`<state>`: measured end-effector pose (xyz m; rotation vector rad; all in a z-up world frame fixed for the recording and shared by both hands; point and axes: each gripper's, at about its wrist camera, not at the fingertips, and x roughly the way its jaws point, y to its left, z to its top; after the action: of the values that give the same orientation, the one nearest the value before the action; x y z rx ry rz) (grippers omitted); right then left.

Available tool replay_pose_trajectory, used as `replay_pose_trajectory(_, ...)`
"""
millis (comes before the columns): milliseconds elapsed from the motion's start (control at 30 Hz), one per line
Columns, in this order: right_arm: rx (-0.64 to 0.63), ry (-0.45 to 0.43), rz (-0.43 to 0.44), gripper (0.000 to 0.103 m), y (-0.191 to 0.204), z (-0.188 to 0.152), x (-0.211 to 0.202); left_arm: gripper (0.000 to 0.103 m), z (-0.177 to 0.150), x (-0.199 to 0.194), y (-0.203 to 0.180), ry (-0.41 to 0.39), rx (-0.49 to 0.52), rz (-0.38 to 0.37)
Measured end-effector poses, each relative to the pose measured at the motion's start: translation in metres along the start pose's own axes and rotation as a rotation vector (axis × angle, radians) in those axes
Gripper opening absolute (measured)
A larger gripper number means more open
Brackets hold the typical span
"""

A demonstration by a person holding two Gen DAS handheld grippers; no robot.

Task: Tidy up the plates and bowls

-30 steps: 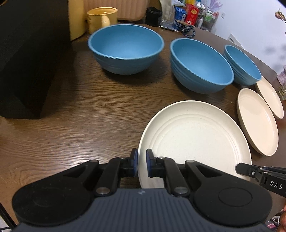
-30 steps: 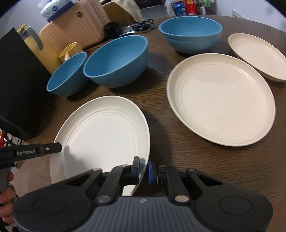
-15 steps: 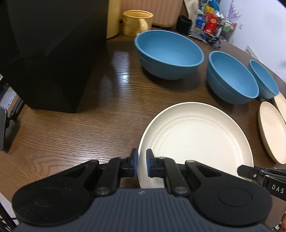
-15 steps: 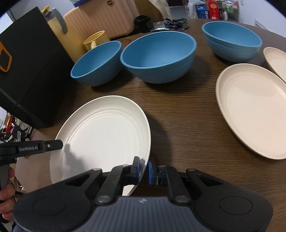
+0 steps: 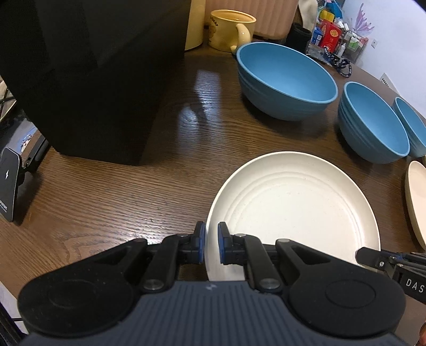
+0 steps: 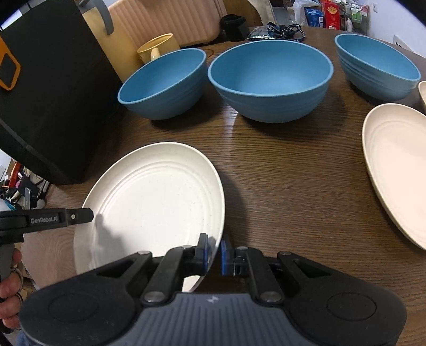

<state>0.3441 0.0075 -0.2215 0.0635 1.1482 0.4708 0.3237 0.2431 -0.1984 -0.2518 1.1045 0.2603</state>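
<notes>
A cream ridged plate (image 5: 293, 202) (image 6: 154, 199) hangs just above the wooden table, gripped from both sides. My left gripper (image 5: 211, 246) is shut on its left rim, and my right gripper (image 6: 214, 252) is shut on its right rim. Three blue bowls stand in a row behind it: a large bowl (image 5: 285, 79) (image 6: 270, 79), a medium bowl (image 5: 372, 122) (image 6: 375, 69) and a small bowl (image 5: 411, 125). In the right wrist view another blue bowl (image 6: 163, 82) sits at the left of the row. A second cream plate (image 6: 396, 170) (image 5: 416, 202) lies to the right.
A tall black box (image 5: 87, 74) (image 6: 50, 93) stands at the table's left. Behind it are a yellow mug (image 5: 231, 26) and a ribbed beige case (image 6: 170, 18). Packets and a lanyard (image 6: 285, 28) crowd the far edge. A person's hand (image 6: 9, 290) holds the left gripper's handle.
Both grippers have carried the cream plate to the left across the table, toward the black box. The bowls and the other plates have slid rightward in view. Both grips are unchanged.
</notes>
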Motion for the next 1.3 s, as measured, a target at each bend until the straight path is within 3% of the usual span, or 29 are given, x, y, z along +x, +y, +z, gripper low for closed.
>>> replay_pose_trajectory(1067, -0.023, 0.009, -0.019, 0.013, 0.006, 0.001, 0.014, 0.014, 0.001, 0.005, 0.002, -0.002, 0.012, 0.012)
replay_pose_trajectory(1167, -0.021, 0.006, -0.030, 0.015, 0.007, 0.000, 0.014, 0.027, 0.002, 0.003, 0.002, -0.006, 0.015, 0.015)
replay_pose_trajectory(1200, -0.017, 0.004, -0.032, 0.024, 0.006, 0.000, 0.013, 0.037, 0.001, 0.002, 0.002, -0.010, 0.017, 0.019)
replay_pose_trajectory(1300, -0.014, -0.009, -0.040, 0.035, 0.005, -0.001, 0.010, 0.048, 0.002, -0.002, 0.004, -0.027, 0.023, 0.030)
